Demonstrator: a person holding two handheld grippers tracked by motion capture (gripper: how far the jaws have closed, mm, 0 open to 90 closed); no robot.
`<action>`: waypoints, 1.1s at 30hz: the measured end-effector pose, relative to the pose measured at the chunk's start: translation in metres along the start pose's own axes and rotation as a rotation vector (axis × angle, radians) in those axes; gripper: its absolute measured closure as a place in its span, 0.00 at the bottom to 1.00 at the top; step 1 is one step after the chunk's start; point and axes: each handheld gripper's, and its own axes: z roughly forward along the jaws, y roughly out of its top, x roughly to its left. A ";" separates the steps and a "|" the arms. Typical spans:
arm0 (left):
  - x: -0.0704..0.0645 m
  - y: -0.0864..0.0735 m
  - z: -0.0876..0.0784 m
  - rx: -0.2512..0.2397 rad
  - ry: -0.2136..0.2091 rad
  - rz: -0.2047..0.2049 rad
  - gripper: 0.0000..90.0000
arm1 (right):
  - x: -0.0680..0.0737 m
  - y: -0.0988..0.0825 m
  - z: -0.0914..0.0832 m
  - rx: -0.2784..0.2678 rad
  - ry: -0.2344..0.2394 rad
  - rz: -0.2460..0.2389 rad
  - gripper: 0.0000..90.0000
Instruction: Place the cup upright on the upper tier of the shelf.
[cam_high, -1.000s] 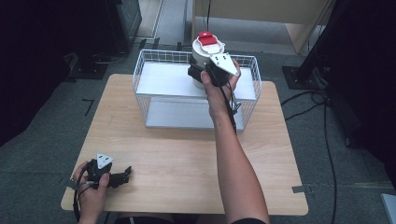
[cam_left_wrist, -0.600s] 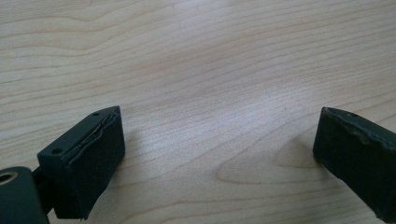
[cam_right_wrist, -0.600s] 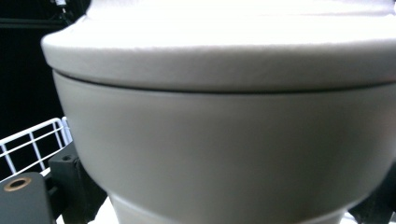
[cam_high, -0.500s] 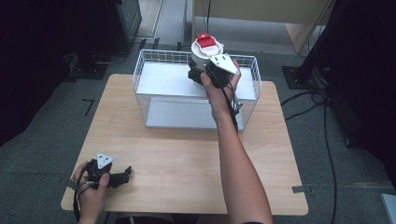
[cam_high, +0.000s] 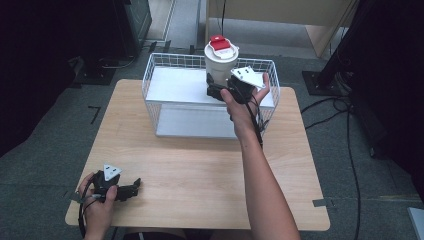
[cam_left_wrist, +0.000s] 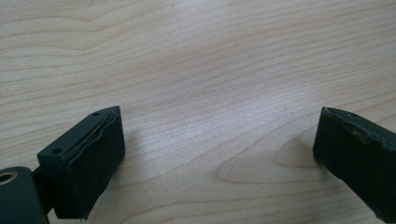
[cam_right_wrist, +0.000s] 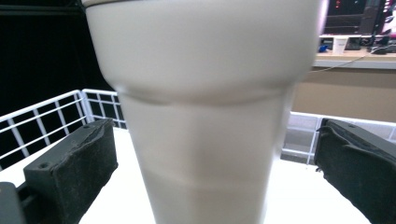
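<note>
Cream tumbler with red lid (cam_high: 220, 59) now upright in far white wire basket (cam_high: 155, 75); right gripper (cam_right_wrist: 215, 163) jaws spread off it, release apparently done; left gripper (cam_high: 131, 188) spread, idle near-left.

High view overhead facing forward-down, left tool camera near table (cam_left_wrist: 210, 70), right tool camera near cup (cam_right_wrist: 205, 116)

Big cream tumbler (cam_right_wrist: 205, 116) sits upright right between the right gripper (cam_right_wrist: 215, 172) jaws, which are spread wide with gaps on both sides, over the white floor of a wire basket (cam_right_wrist: 42, 116).
</note>
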 end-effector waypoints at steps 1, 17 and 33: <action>0.000 0.000 0.000 0.001 0.000 0.001 0.03 | 0.000 -0.001 -0.003 0.004 0.004 0.002 0.00; 0.000 0.000 0.000 -0.001 0.001 0.001 0.03 | -0.019 -0.035 -0.054 -0.001 0.021 -0.015 0.00; 0.000 0.000 0.000 -0.001 0.001 0.000 0.03 | -0.050 -0.075 -0.114 0.031 -0.011 -0.023 0.00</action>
